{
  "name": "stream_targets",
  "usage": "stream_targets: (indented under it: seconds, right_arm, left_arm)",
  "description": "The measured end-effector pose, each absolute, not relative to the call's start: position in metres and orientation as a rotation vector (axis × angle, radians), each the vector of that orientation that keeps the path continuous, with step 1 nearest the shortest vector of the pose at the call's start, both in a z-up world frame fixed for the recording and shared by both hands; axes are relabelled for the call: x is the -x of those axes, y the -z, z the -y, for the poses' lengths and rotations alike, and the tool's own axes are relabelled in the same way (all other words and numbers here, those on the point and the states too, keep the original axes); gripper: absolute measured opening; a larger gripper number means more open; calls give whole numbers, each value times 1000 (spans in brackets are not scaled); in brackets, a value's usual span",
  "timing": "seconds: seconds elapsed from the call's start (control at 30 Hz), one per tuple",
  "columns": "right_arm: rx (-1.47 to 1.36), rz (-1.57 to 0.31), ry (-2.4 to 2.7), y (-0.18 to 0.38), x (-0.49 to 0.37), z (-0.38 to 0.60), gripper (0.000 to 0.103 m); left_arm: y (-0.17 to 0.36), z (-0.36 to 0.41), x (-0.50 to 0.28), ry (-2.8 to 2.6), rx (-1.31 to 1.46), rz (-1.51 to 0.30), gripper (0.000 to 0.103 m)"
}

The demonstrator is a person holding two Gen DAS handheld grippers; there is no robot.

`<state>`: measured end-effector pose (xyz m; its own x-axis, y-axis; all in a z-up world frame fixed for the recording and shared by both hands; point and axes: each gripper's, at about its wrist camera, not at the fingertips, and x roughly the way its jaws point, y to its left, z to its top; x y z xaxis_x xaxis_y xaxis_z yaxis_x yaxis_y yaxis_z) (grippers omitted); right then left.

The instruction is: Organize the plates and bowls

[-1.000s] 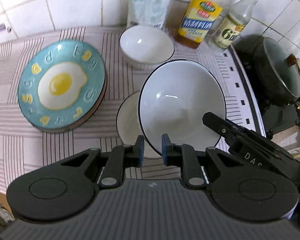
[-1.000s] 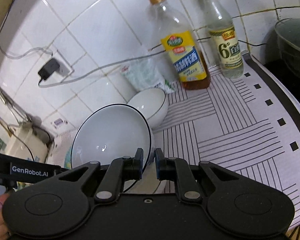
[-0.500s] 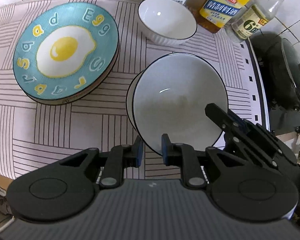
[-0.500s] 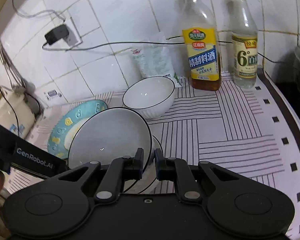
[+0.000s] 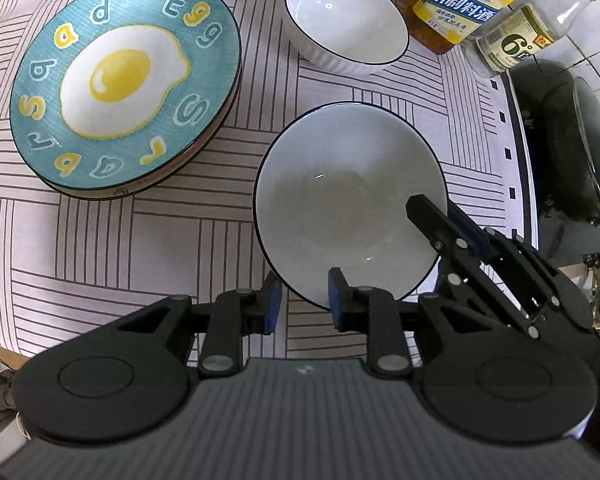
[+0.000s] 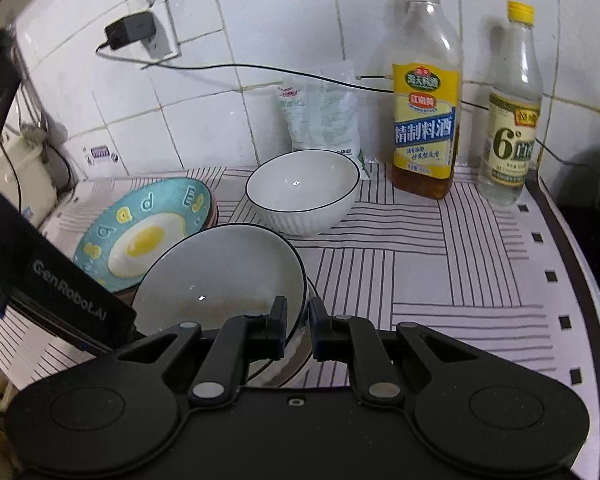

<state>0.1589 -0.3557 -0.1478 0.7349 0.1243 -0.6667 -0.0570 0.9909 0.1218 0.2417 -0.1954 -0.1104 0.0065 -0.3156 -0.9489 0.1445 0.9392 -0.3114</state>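
A white bowl with a dark rim (image 5: 348, 200) (image 6: 220, 272) sits nested on another white bowl on the striped mat. My right gripper (image 6: 298, 326) is shut on its rim; it shows at the bowl's right in the left wrist view (image 5: 456, 224). My left gripper (image 5: 300, 296) is open, its jaws straddling the bowl's near rim. A second white bowl (image 5: 344, 20) (image 6: 302, 192) stands at the back. A teal fried-egg plate (image 5: 120, 84) (image 6: 144, 232) lies on a stack at the left.
Two bottles (image 6: 424, 92) (image 6: 510, 108) and a white bag (image 6: 322, 116) stand against the tiled wall. A dark pot (image 5: 572, 152) sits on the stove at the right. A cable runs along the wall.
The held bowl has come down from tilted to nearly level onto the lower bowl. My left gripper's jaws have opened wider. Both cameras moved closer to the counter.
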Motion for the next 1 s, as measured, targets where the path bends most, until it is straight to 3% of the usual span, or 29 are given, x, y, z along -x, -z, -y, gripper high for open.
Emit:
stream_targets:
  seconds: [0.43,0.53,0.9,1.0]
  right_arm:
    - [-47,-781,-103,156,-168,356,16]
    - [-106,-802,-126,149,-170,363,20]
    - [-359,-812,-151,113,-191,397,44]
    - [-386,-828,-129,111,-201,401,56]
  left_arm:
    - [113,190,-248,385,187,-1560,23]
    - [101,186,-249,395,156,-1535,24]
    - [49,175,-282,453,95,-1297,49]
    - [47,179,-296,476,105,-1252,54]
